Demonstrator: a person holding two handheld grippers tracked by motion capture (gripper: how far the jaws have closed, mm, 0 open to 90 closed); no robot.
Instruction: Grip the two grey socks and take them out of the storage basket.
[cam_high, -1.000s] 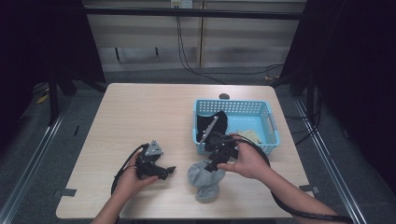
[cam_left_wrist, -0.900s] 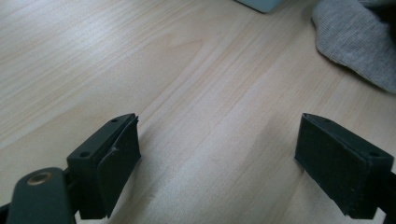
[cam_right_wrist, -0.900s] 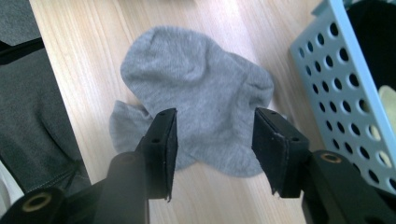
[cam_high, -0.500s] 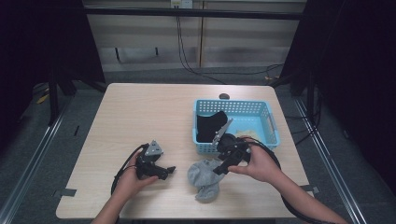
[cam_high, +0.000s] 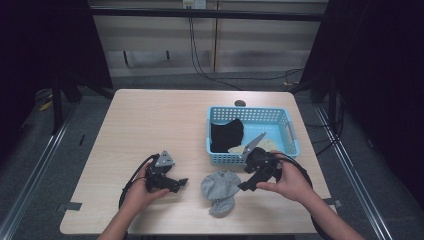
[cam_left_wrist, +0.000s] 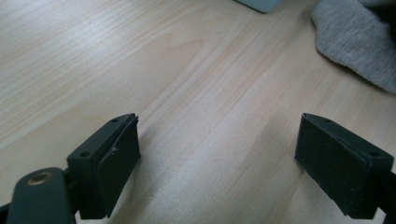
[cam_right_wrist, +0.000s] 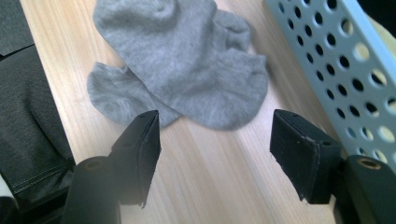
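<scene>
Grey socks (cam_high: 220, 190): two of them, one lying partly over the other, on the table near its front edge, just in front of the basket's front wall and between the two grippers; nothing grips them.
Right gripper (cam_high: 248, 184): held low just to the right of the socks, pointing at them; in the right gripper view its jaws have just been opening and stand wide apart, with bare wood between the pads (cam_right_wrist: 142, 154) and the sock edge just beyond the tips.
Left gripper (cam_high: 181, 182): resting on the table to the left of the socks, a little apart from them; jaws spread wide over bare wood, nothing between them.
Basket (cam_high: 248, 159): light blue, perforated, on the right half of the table; a black cloth (cam_high: 226, 134) and a pale cloth (cam_high: 267, 145) lie inside.
Table (cam_high: 150, 120): light wood.
</scene>
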